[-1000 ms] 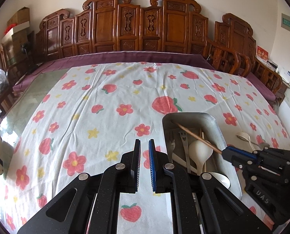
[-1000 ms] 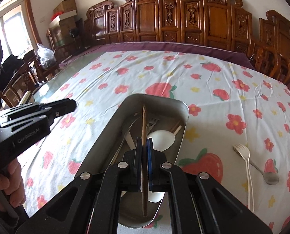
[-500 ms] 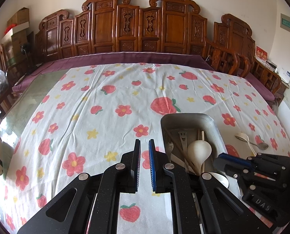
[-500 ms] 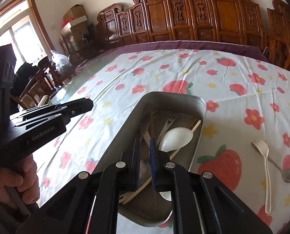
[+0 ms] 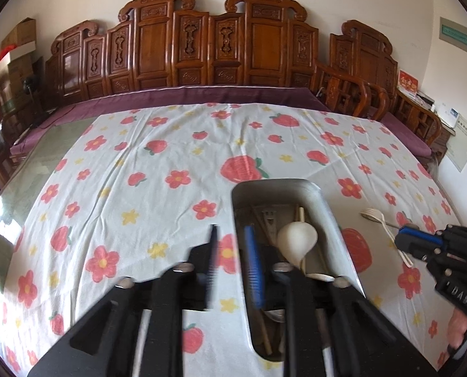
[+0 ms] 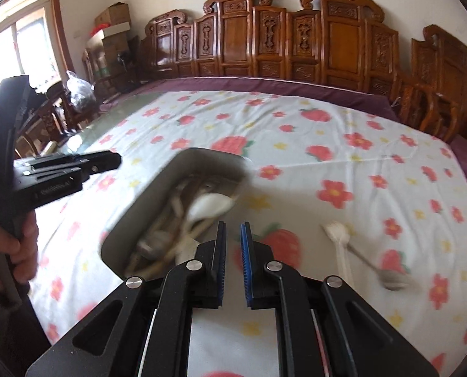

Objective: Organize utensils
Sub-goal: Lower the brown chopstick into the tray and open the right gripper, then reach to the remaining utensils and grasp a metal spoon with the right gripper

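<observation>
A metal tray on the flowered cloth holds a white spoon, chopsticks, a metal fork and other utensils. A white plastic fork and a metal spoon lie on the cloth right of the tray. My left gripper is open and empty, straddling the tray's left rim. My right gripper is slightly open and empty, above the cloth between the tray and the white fork; it also shows in the left wrist view.
The flowered cloth covers a wide table, with bare glass at the left edge. Carved wooden chairs line the far side and the right. Boxes and bags stand at the far left.
My right gripper has dropped the chopstick into the tray, opened, and swung right toward the white fork. My left gripper has opened and shifted right over the tray's rim.
</observation>
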Motion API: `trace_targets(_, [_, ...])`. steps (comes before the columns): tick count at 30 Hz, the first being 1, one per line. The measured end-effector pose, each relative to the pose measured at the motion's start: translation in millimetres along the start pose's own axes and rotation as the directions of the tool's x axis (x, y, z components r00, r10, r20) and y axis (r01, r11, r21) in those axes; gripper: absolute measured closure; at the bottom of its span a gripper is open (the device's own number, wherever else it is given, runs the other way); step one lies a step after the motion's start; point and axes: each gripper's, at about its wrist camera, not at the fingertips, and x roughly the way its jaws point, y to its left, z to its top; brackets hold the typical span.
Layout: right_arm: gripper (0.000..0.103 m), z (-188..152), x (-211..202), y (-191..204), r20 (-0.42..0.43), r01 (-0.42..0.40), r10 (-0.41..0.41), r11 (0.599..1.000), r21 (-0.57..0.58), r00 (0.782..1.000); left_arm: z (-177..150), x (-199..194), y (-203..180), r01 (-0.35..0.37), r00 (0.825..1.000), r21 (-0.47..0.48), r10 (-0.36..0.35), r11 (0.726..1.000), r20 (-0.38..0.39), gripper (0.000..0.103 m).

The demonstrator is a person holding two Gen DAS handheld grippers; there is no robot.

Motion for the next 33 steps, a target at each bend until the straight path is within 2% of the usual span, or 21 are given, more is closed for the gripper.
trace_targets(2, [0.089, -6, -8, -16, -0.005, 0.033, -0.033, 0.999, -0.011, 0.999, -1, -1, -8, 0.012, 1.0, 0.015, -0.012, 1.0, 0.003, 0.073])
trace_targets(8, [0.088, -19, -15, -56, -0.043, 0.108, -0.109, 0.994, -0.021, 0.993, -8, -2, -27, 0.029, 1.0, 0.041, -0.029, 0.999, 0.005, 0.041])
trace_targets(11, [0.074, -26, -13, -77, -0.073, 0.128, -0.13, 0.991, -0.033, 0.989, -11, -1, -35, 0.04, 0.999, 0.045, -0.04, 0.998, 0.0, 0.029])
trace_targets(12, [0.073, -28, -11, -83, -0.084, 0.139, -0.141, 0.99, -0.036, 0.986, -13, 0, -41, 0.046, 0.999, 0.051, -0.046, 0.998, -0.001, 0.027])
trace_targets(17, [0.074, -35, 10, -107, -0.153, 0.166, -0.174, 0.984, -0.063, 0.973, -20, 1, -62, 0.072, 0.997, 0.072, -0.072, 0.995, -0.014, 0.025])
trace_targets(24, [0.074, -35, 43, -127, -0.229, 0.136, -0.157, 0.985, -0.106, 0.961, -30, -4, -98, 0.095, 0.995, 0.136, -0.094, 0.986, -0.012, 0.025])
trace_targets(30, [0.074, -36, 50, -140, -0.254, 0.152, -0.18, 0.98, -0.128, 0.95, -34, 0, -110, 0.122, 0.992, 0.137, -0.118, 0.983, -0.035, 0.025])
trace_targets(33, [0.074, -40, 46, -156, -0.256, 0.174, -0.192, 0.981, -0.088, 0.947, -38, 2, -116, 0.127, 0.991, 0.148, -0.122, 0.981, -0.046, 0.025])
